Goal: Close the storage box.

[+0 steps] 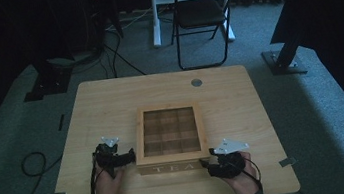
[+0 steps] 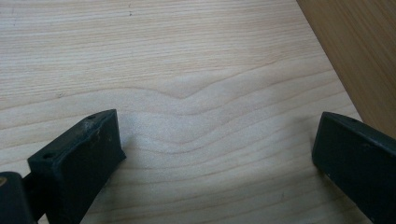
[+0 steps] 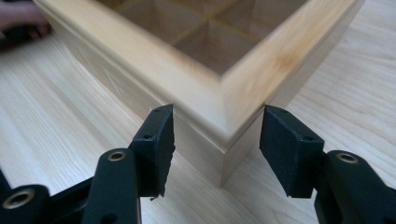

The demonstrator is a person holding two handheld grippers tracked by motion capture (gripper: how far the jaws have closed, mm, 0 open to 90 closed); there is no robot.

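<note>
Tea box [image 1: 170,138] sits mid-table [image 1: 110,100], lid down. Our right tool [image 3: 217,135] straddles its near corner, jaws apart, not yet gripping; our left tool [image 2: 215,154] gapes over bare wood beside it. Pinching that bevelled corner, we risk slipping and skewing the box.

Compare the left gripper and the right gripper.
The left gripper has its fingers wide apart over bare table beside the tea box; the right gripper straddles the box's front corner, fingers close to it. Whether they press it is unclear. Both are black and hand-held.
</note>
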